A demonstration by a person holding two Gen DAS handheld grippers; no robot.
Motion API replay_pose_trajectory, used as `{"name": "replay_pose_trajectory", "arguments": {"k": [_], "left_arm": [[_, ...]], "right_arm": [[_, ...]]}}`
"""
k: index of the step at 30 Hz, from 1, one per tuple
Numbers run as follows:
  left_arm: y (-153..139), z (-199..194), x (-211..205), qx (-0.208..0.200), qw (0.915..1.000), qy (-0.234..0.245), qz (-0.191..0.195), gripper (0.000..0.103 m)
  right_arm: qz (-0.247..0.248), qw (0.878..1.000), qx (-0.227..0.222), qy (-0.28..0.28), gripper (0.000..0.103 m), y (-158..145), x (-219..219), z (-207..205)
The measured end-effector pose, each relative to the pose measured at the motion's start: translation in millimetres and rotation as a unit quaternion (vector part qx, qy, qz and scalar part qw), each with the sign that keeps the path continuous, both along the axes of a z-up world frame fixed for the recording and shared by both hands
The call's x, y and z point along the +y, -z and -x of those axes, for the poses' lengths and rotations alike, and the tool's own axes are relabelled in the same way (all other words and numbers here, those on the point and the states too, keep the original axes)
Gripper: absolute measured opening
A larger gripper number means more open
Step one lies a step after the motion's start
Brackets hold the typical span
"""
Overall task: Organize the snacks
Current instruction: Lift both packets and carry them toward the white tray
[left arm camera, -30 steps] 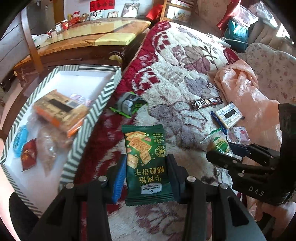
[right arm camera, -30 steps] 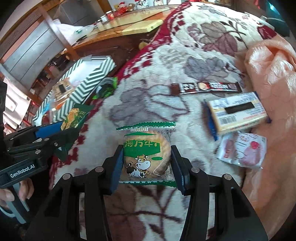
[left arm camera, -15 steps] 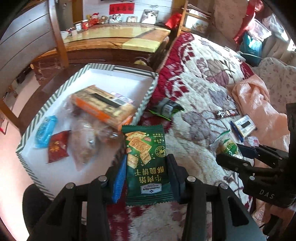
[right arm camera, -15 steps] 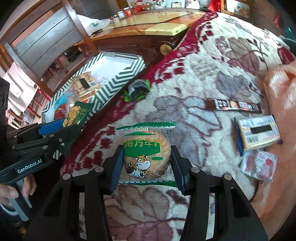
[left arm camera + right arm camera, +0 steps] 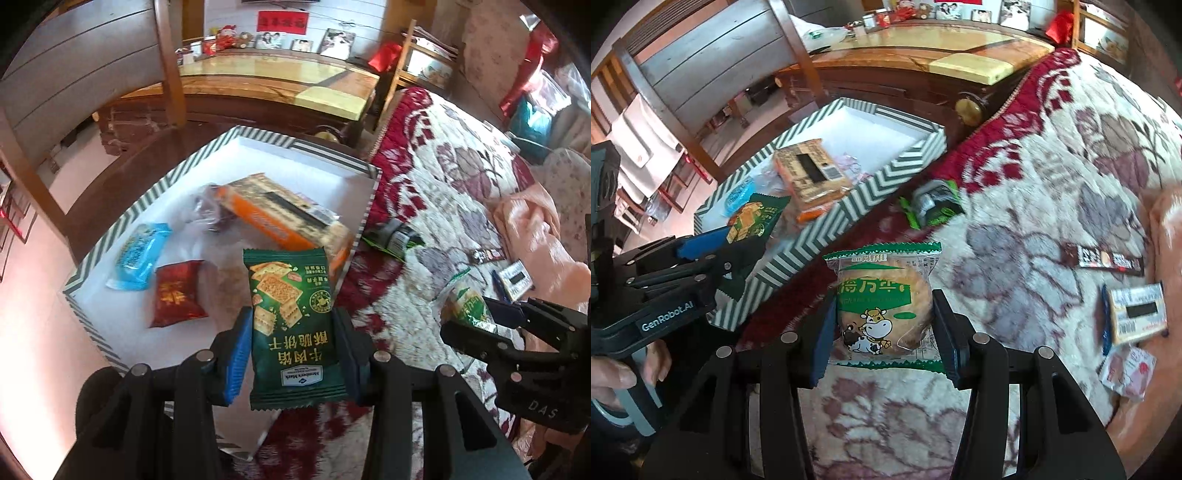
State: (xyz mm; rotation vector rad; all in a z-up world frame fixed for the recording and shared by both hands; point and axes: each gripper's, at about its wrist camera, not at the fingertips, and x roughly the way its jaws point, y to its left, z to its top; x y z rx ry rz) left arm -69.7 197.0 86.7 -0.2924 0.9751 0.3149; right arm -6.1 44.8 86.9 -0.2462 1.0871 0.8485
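Note:
My left gripper point(image 5: 293, 354) is shut on a dark green cracker packet point(image 5: 293, 325) and holds it above the near right part of the striped white box point(image 5: 177, 181). The box holds an orange carton point(image 5: 284, 218), a blue packet point(image 5: 138, 254), a red packet point(image 5: 177, 295) and clear bags. My right gripper point(image 5: 882, 332) is shut on a clear green-edged bun packet with a cow point(image 5: 882, 306), above the floral blanket point(image 5: 1034, 229) to the right of the box point(image 5: 820, 236). The left gripper also shows in the right wrist view point(image 5: 738, 236).
On the blanket lie a crumpled dark green wrapper point(image 5: 934, 206), a brown snack bar point(image 5: 1108, 258), a white-and-blue carton point(image 5: 1137, 314) and a pink-white packet point(image 5: 1128, 369). A peach cloth point(image 5: 535, 236) lies at right. A wooden table point(image 5: 277, 88) and chair point(image 5: 74, 92) stand behind the box.
Both grippers have swung left with their packets. The cracker packet has gone from above the blanket to above the box. The bun packet is nearer the box.

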Motion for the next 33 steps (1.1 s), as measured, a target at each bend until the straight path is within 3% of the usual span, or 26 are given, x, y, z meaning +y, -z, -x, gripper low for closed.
{"name": "replay_pose_trajectory", "arguments": {"k": [33], "left_arm": [[22, 11, 83, 0.017, 0.9942, -0.102, 0.03, 0.045]], "right_arm": [[0.027, 0.993, -0.003, -0.115, 0.048, -4, 127, 11]]}}
